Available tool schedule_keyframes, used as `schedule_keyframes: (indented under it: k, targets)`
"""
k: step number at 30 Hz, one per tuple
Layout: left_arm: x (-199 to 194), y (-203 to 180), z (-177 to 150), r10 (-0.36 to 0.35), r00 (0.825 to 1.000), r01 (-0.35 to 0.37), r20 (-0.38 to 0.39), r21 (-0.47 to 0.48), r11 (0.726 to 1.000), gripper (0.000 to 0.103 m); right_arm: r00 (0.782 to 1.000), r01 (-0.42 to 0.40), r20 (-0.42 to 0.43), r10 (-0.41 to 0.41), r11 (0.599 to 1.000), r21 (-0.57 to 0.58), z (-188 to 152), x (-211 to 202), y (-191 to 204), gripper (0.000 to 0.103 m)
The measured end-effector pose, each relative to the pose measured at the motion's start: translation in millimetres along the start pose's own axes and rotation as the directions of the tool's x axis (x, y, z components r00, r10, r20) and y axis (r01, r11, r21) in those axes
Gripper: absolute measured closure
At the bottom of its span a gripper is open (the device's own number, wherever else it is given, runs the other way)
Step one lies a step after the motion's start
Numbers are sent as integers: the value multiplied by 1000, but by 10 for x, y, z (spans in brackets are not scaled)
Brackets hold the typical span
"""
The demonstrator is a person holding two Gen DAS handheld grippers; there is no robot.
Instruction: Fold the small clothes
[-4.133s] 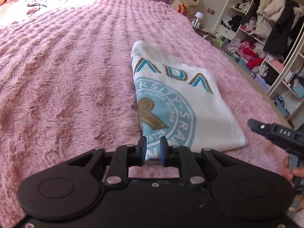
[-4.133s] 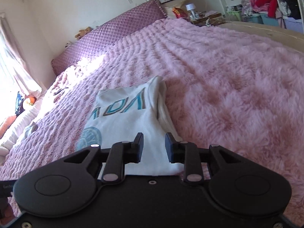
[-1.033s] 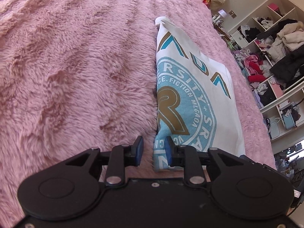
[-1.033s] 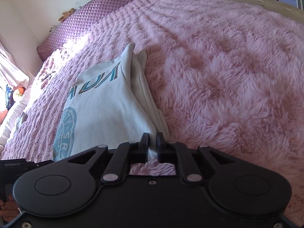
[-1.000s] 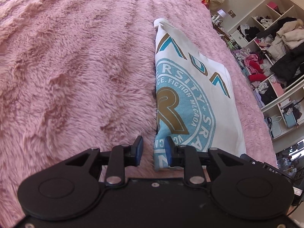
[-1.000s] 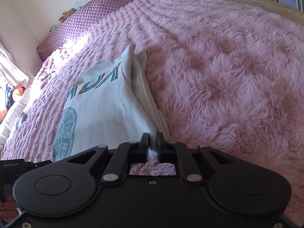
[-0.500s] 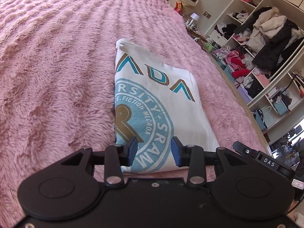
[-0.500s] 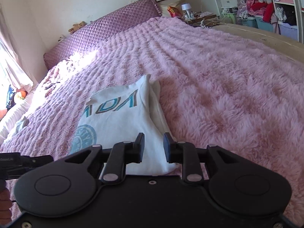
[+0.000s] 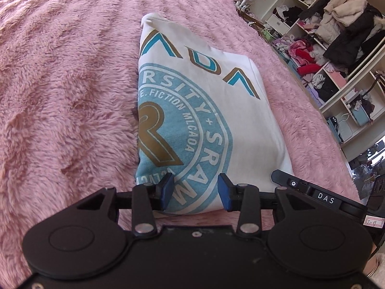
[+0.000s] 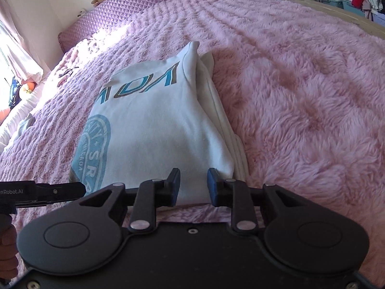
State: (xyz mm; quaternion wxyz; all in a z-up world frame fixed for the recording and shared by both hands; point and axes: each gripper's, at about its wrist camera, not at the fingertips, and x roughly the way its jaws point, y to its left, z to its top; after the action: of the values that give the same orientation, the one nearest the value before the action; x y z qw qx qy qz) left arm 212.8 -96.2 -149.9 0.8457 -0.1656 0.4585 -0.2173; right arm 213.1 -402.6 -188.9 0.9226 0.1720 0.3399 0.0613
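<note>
Both grippers have just let go: the left gripper and right gripper have been opening their jaws, which now stand partly apart with nothing pinched, each pulled back from the near edge of the one folded white shirt. It lies flat in mid-frame on the pink fluffy bedspread, its hem just beyond the blue fingertips. One purple headboard sits upper left in the right view, cluttered shelves upper right in the left view; nothing blocks the shirt
</note>
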Motion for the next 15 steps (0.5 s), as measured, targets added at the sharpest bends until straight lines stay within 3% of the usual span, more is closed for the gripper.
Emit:
schedule_keyframes:
  k: [2, 5, 6, 10, 11, 12, 13, 15]
  targets:
    - [-93, 0, 123, -27, 999, 28, 45, -11, 1000, 63, 997, -31, 64, 31, 1000, -6, 148, -44, 28, 76]
    - [-102, 34, 331, -33, 995, 37, 89, -39, 999, 59, 989, -23, 149, 25, 1000, -16, 440, 63, 69, 62]
    - [-54, 61, 388, -23, 996, 28, 87, -52, 998, 59, 987, -20, 161, 22, 1000, -16, 532, 141, 65, 62]
    - [149, 111, 432, -6, 998, 10, 56, -64, 998, 59, 992, -24, 120, 24, 1000, 2, 746, 504, 41, 62]
    - [165, 98, 420, -2, 998, 5, 58, -51, 999, 59, 995, -27, 100, 27, 1000, 4, 756, 580, 34, 63]
    - [170, 84, 410, 2, 998, 1, 62, -38, 999, 58, 996, -40, 76, 40, 999, 9, 754, 642, 20, 81]
    - [158, 67, 393, 4, 998, -3, 67, -27, 1000, 58, 997, -46, 63, 45, 999, 13, 748, 669, 12, 93]
    - [130, 52, 400, 0, 997, 2, 73, -24, 1000, 58, 995, -36, 89, 35, 999, 12, 740, 593, 9, 100]
